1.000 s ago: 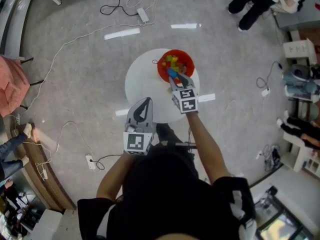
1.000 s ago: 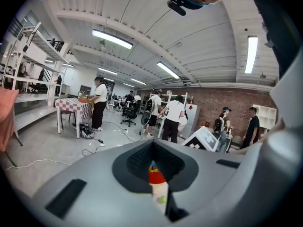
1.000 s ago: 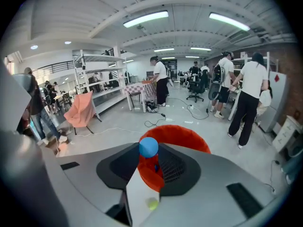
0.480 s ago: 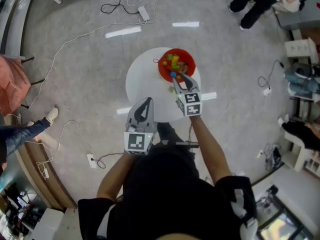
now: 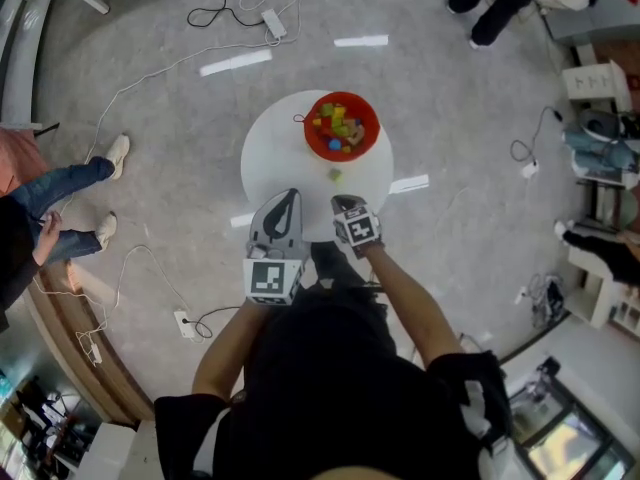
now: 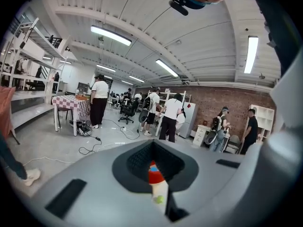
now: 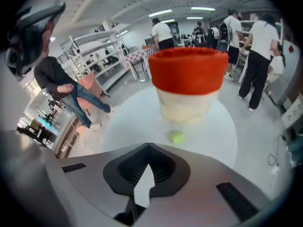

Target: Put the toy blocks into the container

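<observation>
Looks almost finished: shows a heap of coloured toy blocks (image 5: 338, 125) already inside the red round plastic-looking container (image 5: 373, 140), on the far part of the round white bench (image 5: 275, 158). Leaves outside, as far as visible, only one small green toy block (image 5: 335, 175), lying on the bench just in front of the container and apart from its wall. Shows the right tool (image 5: 346, 204) at the near edge of the bench, tilted down toward that block, jaws having just been closing, now clenched with nothing between them. Shows the left tool (image 5: 287, 198) beside it, clenched too and empty, tips meeting. Finds nothing on the bench between the tools and the green block. Around, on the grey floor (image 5: 180, 168): white cables (image 5: 130, 88) and a person in blue jeans (image 5: 60, 183), all well apart from the bench.
</observation>
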Demonstrator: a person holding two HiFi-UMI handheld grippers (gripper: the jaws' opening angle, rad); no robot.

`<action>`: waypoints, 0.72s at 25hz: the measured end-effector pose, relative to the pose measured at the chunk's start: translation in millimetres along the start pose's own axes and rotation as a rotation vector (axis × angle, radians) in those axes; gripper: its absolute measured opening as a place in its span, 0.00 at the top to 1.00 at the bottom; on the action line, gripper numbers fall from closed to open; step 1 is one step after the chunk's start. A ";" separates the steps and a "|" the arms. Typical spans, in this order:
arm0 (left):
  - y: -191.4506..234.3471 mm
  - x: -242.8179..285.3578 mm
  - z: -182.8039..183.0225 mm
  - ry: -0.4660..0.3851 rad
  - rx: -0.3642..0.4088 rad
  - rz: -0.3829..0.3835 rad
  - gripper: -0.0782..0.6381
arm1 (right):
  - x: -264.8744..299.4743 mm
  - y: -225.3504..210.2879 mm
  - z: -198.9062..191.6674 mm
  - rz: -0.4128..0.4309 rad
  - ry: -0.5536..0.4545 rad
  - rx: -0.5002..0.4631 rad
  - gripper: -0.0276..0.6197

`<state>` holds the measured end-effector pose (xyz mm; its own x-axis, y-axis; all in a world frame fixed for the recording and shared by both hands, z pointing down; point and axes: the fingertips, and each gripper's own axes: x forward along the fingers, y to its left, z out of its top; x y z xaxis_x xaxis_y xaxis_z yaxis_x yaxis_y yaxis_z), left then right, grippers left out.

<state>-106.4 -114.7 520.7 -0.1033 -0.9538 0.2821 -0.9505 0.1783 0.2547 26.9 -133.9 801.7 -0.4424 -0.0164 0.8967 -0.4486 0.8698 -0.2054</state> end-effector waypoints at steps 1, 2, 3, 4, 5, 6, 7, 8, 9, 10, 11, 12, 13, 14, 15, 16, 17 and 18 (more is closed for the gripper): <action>-2.7 1.2 -0.2 0.001 0.000 -0.005 0.90 | 8.1 -3.7 -12.8 -0.005 0.048 0.000 0.96; -5.2 2.6 -0.7 0.003 0.001 -0.008 0.90 | 14.4 -8.8 -23.2 -0.014 0.087 -0.003 0.96; -7.4 4.0 -1.7 0.007 -0.001 -0.011 0.90 | 19.1 -14.7 -30.6 -0.024 0.115 -0.007 0.96; -9.2 5.3 -3.2 0.010 -0.003 -0.014 0.90 | 22.6 -20.2 -35.2 -0.032 0.132 -0.007 0.96; -10.6 6.5 -4.7 0.013 -0.004 -0.016 0.90 | 25.3 -24.4 -37.8 -0.036 0.140 -0.001 0.96; -11.9 7.3 -6.2 0.013 -0.004 -0.019 0.90 | 27.1 -27.5 -38.8 -0.037 0.142 0.008 0.96; -13.0 7.5 -7.3 0.013 -0.003 -0.020 0.90 | 27.8 -30.0 -38.7 -0.041 0.138 0.016 0.96; -14.1 7.3 -8.4 0.014 0.001 -0.022 0.90 | 27.3 -32.9 -37.5 -0.050 0.129 0.018 0.96; -15.2 6.8 -9.3 0.017 0.004 -0.023 0.90 | 26.0 -36.3 -35.2 -0.064 0.118 0.012 0.96; -16.1 6.5 -9.9 0.021 0.006 -0.024 0.90 | 25.0 -39.4 -31.8 -0.078 0.103 0.001 0.96; -16.8 6.5 -10.3 0.025 0.004 -0.024 0.90 | 25.0 -41.6 -28.0 -0.087 0.092 -0.015 0.95; -17.2 6.8 -10.3 0.028 0.001 -0.023 0.90 | 26.5 -42.8 -24.6 -0.089 0.087 -0.031 0.87; -17.4 7.1 -10.3 0.029 -0.002 -0.021 0.90 | 29.1 -43.5 -21.9 -0.087 0.089 -0.045 0.76; -17.5 7.5 -10.4 0.031 -0.003 -0.019 0.90 | 32.0 -44.5 -20.1 -0.085 0.093 -0.054 0.75; -17.8 7.7 -10.8 0.031 -0.001 -0.018 0.90 | 34.7 -46.8 -18.7 -0.089 0.098 -0.061 0.74; -18.2 8.0 -11.3 0.031 0.002 -0.017 0.90 | 36.9 -50.2 -16.9 -0.097 0.103 -0.065 0.74; -18.6 8.3 -11.8 0.030 0.006 -0.017 0.90 | 39.0 -54.0 -14.6 -0.106 0.106 -0.067 0.73; -18.8 8.6 -12.6 0.031 0.007 -0.017 0.90 | 41.3 -57.3 -11.6 -0.115 0.108 -0.070 0.73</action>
<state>-85.8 -123.3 530.0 -0.0784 -0.9487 0.3064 -0.9541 0.1605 0.2529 43.3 -178.8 855.1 -0.3039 -0.0678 0.9503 -0.4341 0.8978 -0.0748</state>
